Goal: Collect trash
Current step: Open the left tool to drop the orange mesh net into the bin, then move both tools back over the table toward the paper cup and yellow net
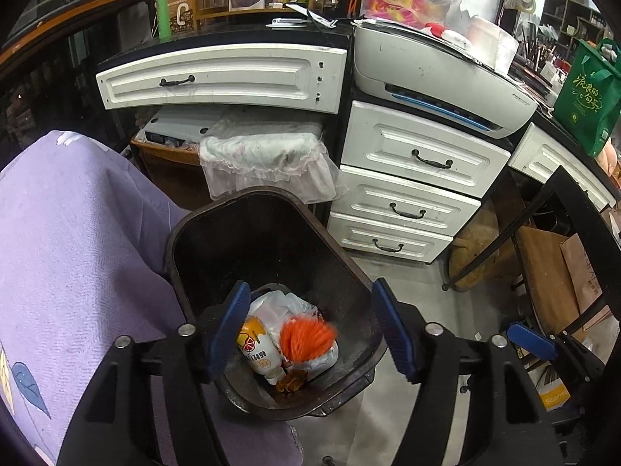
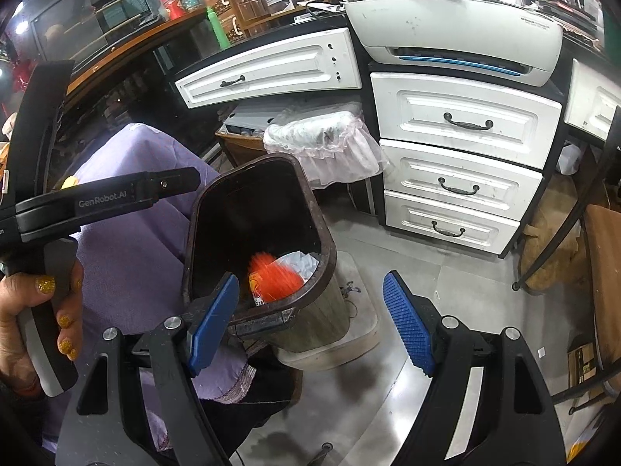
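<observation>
Spread wide above the dark brown plastic waste bin (image 1: 268, 240), the left gripper (image 1: 310, 330) is seen with its two blue ribbed pads apart and nothing pressed between them. Directly beneath the gap, an orange bristly ball (image 1: 306, 338), blurred in both views, is found inside the bin, clear of both pads. It lies over a crumpled white plastic bag (image 1: 287, 306) and beside one bottle with an orange-slice label (image 1: 256, 353); a few brown scraps are seen at the bin's bottom. From the right wrist view, the left gripper's black body (image 2: 104, 198) is seen held by a hand (image 2: 35, 310) with gold glitter nails, over the bin's rim.

Equally spread, the right gripper (image 2: 310, 322) is held empty; its left pad (image 2: 213, 326) appears in front of the bin's near rim, though contact cannot be told, and its right pad is seen over bare grey floor (image 2: 446, 272).

Beside the bin a lilac cloth (image 1: 77, 252) with a leaf print is draped. Behind it a white lace-trimmed cover (image 1: 268, 155) is seen, then a stack of three white drawers (image 1: 411, 190) with dark handles, one wider white drawer (image 1: 221, 77) to the left, and one white printer (image 1: 438, 81) on top. One green tote bag (image 1: 586, 97) is seen at the right.
</observation>
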Motion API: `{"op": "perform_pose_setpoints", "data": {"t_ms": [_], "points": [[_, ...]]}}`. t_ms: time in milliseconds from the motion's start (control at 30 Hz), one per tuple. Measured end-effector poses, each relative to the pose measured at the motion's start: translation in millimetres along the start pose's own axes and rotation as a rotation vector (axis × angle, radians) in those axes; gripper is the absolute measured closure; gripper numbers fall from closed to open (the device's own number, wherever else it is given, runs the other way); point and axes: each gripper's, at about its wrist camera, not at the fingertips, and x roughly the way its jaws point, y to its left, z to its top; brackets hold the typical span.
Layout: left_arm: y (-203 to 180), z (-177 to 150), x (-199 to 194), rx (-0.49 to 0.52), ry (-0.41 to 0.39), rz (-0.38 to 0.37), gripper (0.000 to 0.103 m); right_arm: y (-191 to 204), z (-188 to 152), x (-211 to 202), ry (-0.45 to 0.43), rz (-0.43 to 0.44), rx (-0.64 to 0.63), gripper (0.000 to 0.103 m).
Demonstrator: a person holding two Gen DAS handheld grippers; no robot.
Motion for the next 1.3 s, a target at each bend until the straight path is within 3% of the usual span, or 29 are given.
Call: {"op": "perform_pose_setpoints", "data": {"t_ms": [233,333,533,733,1033,1300], "points": [[3,1,-8,-0.010,-0.025,-0.003,0.029,1,0,-2,0.000,0.005,0.009,0.026],[5,1,-17,-0.014,-0.044,-0.006,0.027,4,0,-4,-0.002,0.006,0.004,0.020],[14,2,-55,-0.015,-0.117,0.000,0.020,18,4,-11,-0.014,0.029,-0.010,0.017],[46,-6,-96,-0.043,-0.181,0.054,0.013,52,13,-15,-0.018,0.081,-0.070,0.017],[130,-35,-150,-0.130,-0.243,0.240,0.007,139,30,-15,-0.013,0.226,-0.211,0.017],[227,-71,-188,-0.292,-0.262,0.422,0.006,223,39,-7,0.024,0.386,-0.302,0.016]]}}
